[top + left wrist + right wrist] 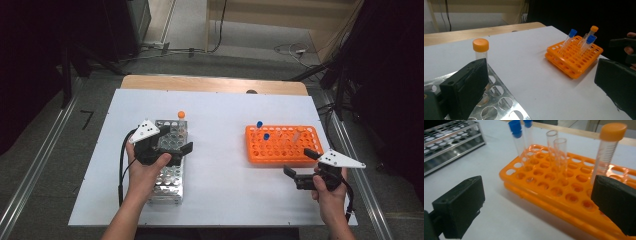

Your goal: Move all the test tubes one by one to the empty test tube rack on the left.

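Note:
A metal tube rack [170, 176] stands at the left of the white table, with one orange-capped tube [181, 114] upright at its far end. My left gripper [177, 140] hovers over this rack, open, nothing between its jaws. In the left gripper view the open gripper [541, 87] frames that tube [480, 50] just past the left jaw. An orange rack [282, 147] at the right holds two blue-capped tubes [516, 135], two uncapped tubes [556, 150] and an orange-capped tube [609, 152]. My right gripper [301, 163] is open near the rack's front edge, and in its own view the gripper [537, 207] holds nothing.
The white board [225, 110] lies on a wooden table whose far edge [215, 82] shows beyond it. Bare white surface separates the two racks. Metal rails and cables run along the floor on both sides. The other hand and its gripper [624, 47] appear far right in the left gripper view.

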### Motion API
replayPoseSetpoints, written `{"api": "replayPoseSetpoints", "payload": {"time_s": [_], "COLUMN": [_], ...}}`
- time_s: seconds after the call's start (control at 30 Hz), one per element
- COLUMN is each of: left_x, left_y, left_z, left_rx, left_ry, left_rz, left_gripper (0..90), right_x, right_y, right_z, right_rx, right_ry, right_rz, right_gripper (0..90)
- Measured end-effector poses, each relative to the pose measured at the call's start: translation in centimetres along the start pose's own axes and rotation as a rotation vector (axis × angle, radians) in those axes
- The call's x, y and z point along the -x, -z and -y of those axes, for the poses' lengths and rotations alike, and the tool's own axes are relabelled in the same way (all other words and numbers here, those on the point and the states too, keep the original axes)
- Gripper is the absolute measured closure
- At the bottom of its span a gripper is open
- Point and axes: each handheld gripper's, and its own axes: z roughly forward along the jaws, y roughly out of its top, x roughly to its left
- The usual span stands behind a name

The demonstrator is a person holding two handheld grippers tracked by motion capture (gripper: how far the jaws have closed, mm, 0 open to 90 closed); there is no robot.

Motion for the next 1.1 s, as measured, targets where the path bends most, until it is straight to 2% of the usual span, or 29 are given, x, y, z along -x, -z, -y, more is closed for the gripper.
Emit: {"api": "replayPoseSetpoints", "payload": {"time_s": [0.07,0.2,0.3,0.4,0.63,0.7,0.73,0.8,0.9,0.93,1.0,1.1], "left_x": [0.0,0.2,0.3,0.4,0.4,0.5,0.5,0.6,0.8,0.9,1.0,1.2], "left_y": [0.0,0.1,0.0,0.0,-0.1,-0.1,-0.1,-0.1,-0.1,-0.2,-0.2,-0.2], "left_z": [0.0,-0.1,-0.1,-0.1,-0.1,-0.1,-0.1,-0.1,-0.1,-0.1,-0.1,-0.1], "left_rx": [0.006,0.009,0.005,0.006,0.008,0.008,0.007,0.010,0.010,0.006,0.003,0.005], "left_ry": [0.005,0.005,-0.001,-0.001,0.000,-0.001,-0.002,0.000,-0.005,-0.010,-0.013,-0.013], "left_rz": [0.004,0.011,0.020,0.024,0.029,0.031,0.033,0.038,0.040,0.044,0.048,0.054], "left_gripper": [0.0,0.0,0.0,0.0,0.0,0.0,0.0,0.0,0.0,0.0,0.0,0.0], "right_x": [0.2,1.0,2.0,2.9,4.7,5.4,5.4,5.8,6.2,6.2,6.1,5.8], "right_y": [-0.1,-0.5,-0.8,-1.2,-2.5,-3.2,-3.2,-3.8,-4.6,-5.1,-5.3,-5.7], "right_z": [-0.5,-1.2,-1.8,-2.3,-2.3,-1.9,-1.9,-1.6,-1.3,-1.1,-1.1,-0.9], "right_rx": [-0.003,-0.003,-0.001,-0.007,-0.010,-0.008,-0.008,-0.022,-0.037,-0.049,-0.053,-0.062], "right_ry": [-0.008,-0.026,-0.053,-0.083,-0.120,-0.152,-0.152,-0.163,-0.181,-0.184,-0.180,-0.180], "right_rz": [0.029,0.054,0.066,0.097,0.110,0.115,0.115,0.123,0.135,0.136,0.130,0.126], "right_gripper": [0.0,0.0,0.3,2.5,5.0,11.8,11.8,17.5,29.3,36.7,39.0,48.4]}}
